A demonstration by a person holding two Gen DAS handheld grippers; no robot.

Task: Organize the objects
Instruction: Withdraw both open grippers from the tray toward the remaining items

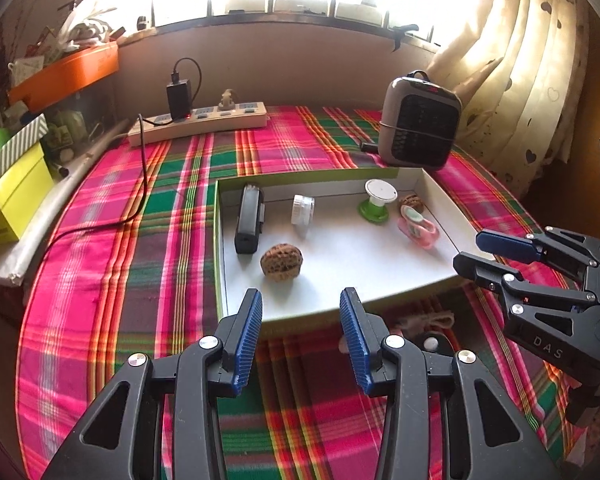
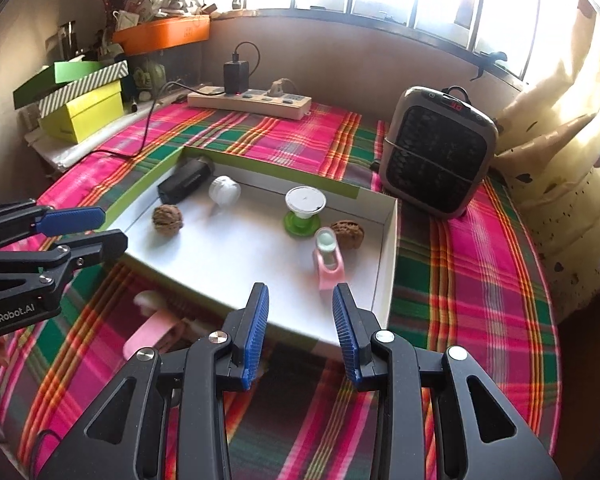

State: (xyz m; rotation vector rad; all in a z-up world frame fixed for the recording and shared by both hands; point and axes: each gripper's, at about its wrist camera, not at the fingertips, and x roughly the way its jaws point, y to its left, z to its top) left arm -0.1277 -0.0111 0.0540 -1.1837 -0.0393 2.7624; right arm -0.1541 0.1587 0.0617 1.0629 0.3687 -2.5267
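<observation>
Hovering over near edge of white tray (image 1: 440,276): left gripper (image 1: 301,300) & right gripper (image 2: 300,294), jaws of both spread, nothing btwn pads. In tray on plaid cloth (image 1: 120,272): two walnuts (image 1: 281,262), black device (image 1: 249,220), white jar (image 1: 302,209), green-base spool (image 1: 376,200), pink bottle (image 2: 327,262) lying nr right wall.

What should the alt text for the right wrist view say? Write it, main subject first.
The right gripper, open and empty, hovers before a shallow white tray on a plaid cloth. The tray holds two walnuts, a black device, a white cap, a green-based spool and a pink bottle.
</observation>
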